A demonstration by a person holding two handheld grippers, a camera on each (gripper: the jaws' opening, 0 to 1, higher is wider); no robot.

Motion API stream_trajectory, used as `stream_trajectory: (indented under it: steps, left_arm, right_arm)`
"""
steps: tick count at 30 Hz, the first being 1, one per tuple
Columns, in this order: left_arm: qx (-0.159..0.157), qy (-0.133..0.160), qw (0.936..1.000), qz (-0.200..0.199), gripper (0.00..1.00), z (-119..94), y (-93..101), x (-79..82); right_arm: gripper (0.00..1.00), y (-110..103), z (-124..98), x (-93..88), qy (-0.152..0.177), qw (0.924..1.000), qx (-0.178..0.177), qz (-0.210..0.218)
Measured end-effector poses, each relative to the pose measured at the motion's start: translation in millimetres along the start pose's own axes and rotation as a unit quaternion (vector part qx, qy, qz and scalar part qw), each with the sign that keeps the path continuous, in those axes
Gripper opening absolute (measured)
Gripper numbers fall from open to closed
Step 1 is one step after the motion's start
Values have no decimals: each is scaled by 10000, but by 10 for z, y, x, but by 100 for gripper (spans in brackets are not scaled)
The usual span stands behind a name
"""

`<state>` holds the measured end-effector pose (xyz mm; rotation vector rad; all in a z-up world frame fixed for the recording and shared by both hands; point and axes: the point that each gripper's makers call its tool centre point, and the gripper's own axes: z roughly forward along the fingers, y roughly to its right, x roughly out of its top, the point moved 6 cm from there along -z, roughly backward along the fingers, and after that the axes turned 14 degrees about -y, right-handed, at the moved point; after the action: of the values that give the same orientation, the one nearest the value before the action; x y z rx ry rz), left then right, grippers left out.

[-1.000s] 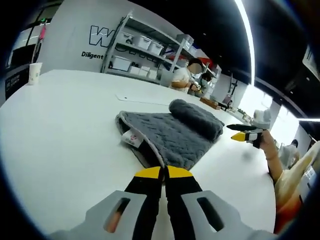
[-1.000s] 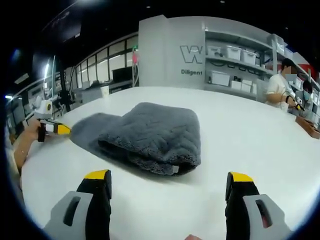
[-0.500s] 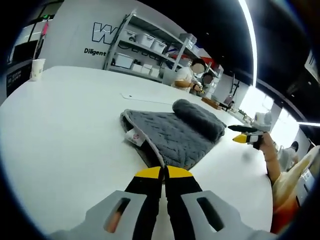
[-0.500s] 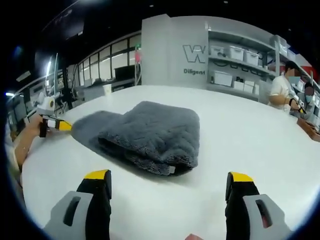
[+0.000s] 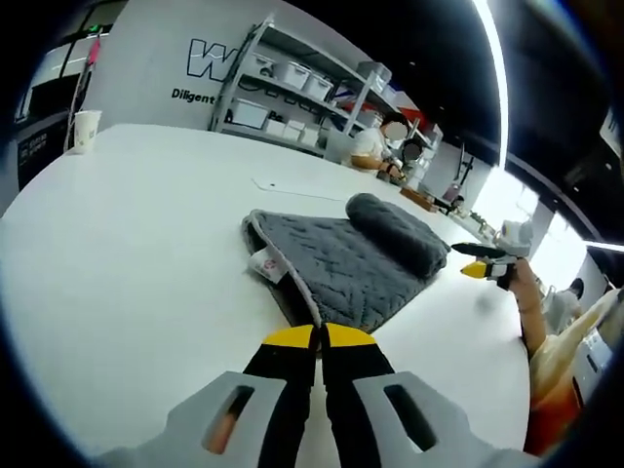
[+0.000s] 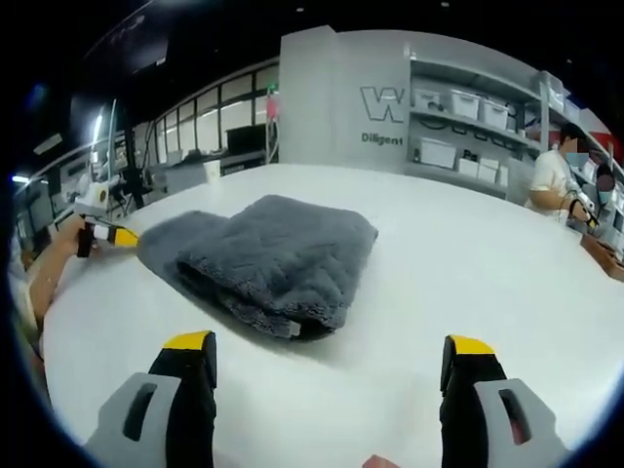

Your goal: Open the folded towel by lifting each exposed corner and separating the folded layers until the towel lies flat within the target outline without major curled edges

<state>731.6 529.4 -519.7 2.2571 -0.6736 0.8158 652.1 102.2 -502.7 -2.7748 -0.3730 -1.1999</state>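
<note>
Your left gripper [image 5: 319, 337] comes up from the bottom centre of the left gripper view with its yellow-tipped jaws pressed together, pinching the near corner of the grey towel [image 5: 343, 255] right at the tips. From there the towel spreads up across the middle of the frame on the white table [image 5: 136, 234], quilted side up, a small white label [image 5: 263, 265] sticking out at its left edge and a thick rolled fold lying along its far right side. Your right gripper [image 5: 480, 261] shows at the right edge of this view, held in your hand [image 5: 517, 278], its tips just off the rolled end of the towel. In the right gripper view, your right gripper [image 6: 327, 356] has its jaws standing wide apart at the bottom left and bottom right, holding nothing, with bare table between them. The towel [image 6: 268, 258] sits just above the middle left, folded over in thick layers, the open edges facing you. Your left gripper [image 6: 115, 235] is at the far left of that frame, touching the towel's thin single layer. Shelves with bins [image 6: 458, 127] fill the upper right, and a person [image 6: 548, 180] stands at the right edge.
</note>
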Motion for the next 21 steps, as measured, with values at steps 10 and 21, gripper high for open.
stream_trajectory:
  steps: [10,21]
  left_arm:
    - [157,-71,9998,-38,2,-118,-121,-30]
    - [331,-183,9993,-22,2,-212,-181,-87]
  right_arm:
    - [96,-7,8,-6,-14,10000,-4,5]
    - [96,-3,1,-6,-13,10000,-10,6]
